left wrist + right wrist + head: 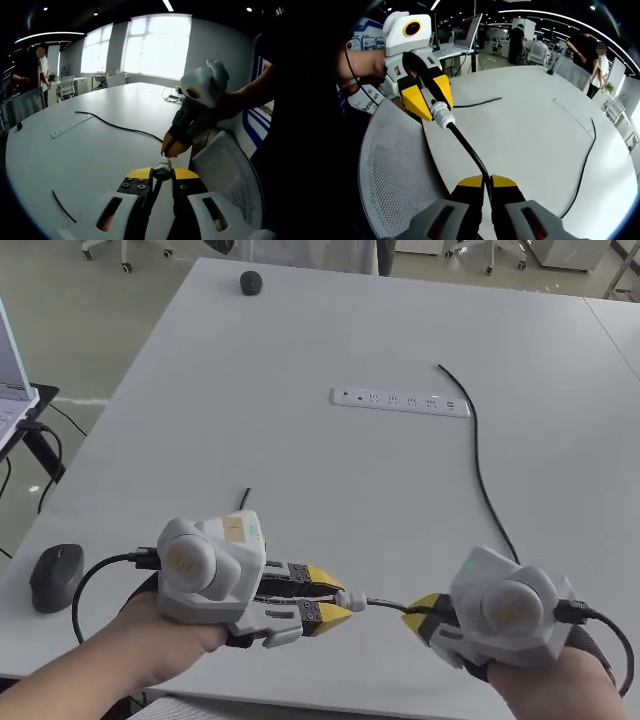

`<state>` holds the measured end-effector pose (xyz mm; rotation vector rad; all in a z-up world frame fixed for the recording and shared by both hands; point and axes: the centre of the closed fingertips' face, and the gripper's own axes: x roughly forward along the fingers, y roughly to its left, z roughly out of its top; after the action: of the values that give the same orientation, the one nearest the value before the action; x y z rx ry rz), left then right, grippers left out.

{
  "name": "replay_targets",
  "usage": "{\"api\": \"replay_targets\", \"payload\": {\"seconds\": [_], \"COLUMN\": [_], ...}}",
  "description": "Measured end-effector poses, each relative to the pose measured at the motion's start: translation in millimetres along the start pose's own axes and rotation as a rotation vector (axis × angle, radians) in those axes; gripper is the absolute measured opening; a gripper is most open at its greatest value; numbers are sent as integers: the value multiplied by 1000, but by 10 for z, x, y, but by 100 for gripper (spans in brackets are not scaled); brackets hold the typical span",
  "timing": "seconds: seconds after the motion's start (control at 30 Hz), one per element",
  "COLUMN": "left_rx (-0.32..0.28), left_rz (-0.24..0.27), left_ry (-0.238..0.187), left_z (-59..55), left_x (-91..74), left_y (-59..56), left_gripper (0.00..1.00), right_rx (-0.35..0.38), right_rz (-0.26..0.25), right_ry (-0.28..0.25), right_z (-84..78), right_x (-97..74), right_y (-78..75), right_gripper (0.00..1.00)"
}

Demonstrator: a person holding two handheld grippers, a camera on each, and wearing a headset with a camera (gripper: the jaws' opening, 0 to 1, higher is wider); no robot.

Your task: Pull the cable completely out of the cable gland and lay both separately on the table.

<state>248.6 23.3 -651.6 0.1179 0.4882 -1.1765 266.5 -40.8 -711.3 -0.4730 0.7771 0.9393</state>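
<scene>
- The left gripper (330, 598) is clamped on the gland (441, 115), which sticks out just past its tips.
- The right gripper (487, 181) is closed on the cable (467, 147), near the gland.
- The step in hand looks like the pull-out, with the cable not yet free.
- Next move: draw the 2 grippers straight apart.

Left gripper (335, 598) jaws pinch the gland (352, 600); right gripper (416, 616) jaws pinch the cable (385, 604). The tips face each other, close together.
</scene>
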Motion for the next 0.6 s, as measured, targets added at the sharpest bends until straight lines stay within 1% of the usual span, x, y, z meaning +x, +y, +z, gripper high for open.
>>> {"api": "replay_targets", "payload": {"seconds": [0.17, 0.23, 0.3, 0.4, 0.5, 0.57, 0.6], "left_rx": [-2, -1, -2, -5, -9, -9, -9], "left_rz": [0, 0, -1, -1, -1, 1, 1], "left_ry": [-3, -2, -2, 0, -1, 2, 4], "left_z": [-1, -6, -16, -30, -33, -41, -45], "left_x": [-6, -6, -1, 5, 1, -5, -7], "left_y": [-13, -22, -31, -30, -28, -23, -24], "left_gripper": [15, 15, 15, 15, 15, 15, 15], "right_rx": [54, 98, 106, 105, 71, 46, 45], "right_rz": [-6, 0, -2, 0, 2, 26, 31], "right_ry": [17, 17, 30, 35, 28, 33, 30], "right_z": [-74, -82, -107, -119, -116, -128, -126], "right_x": [10, 15, 25, 33, 25, 25, 18], "right_y": [-38, -26, -22, -7, 5, 42, 53], "right_gripper": [0, 0, 0, 0, 0, 0, 0]}}
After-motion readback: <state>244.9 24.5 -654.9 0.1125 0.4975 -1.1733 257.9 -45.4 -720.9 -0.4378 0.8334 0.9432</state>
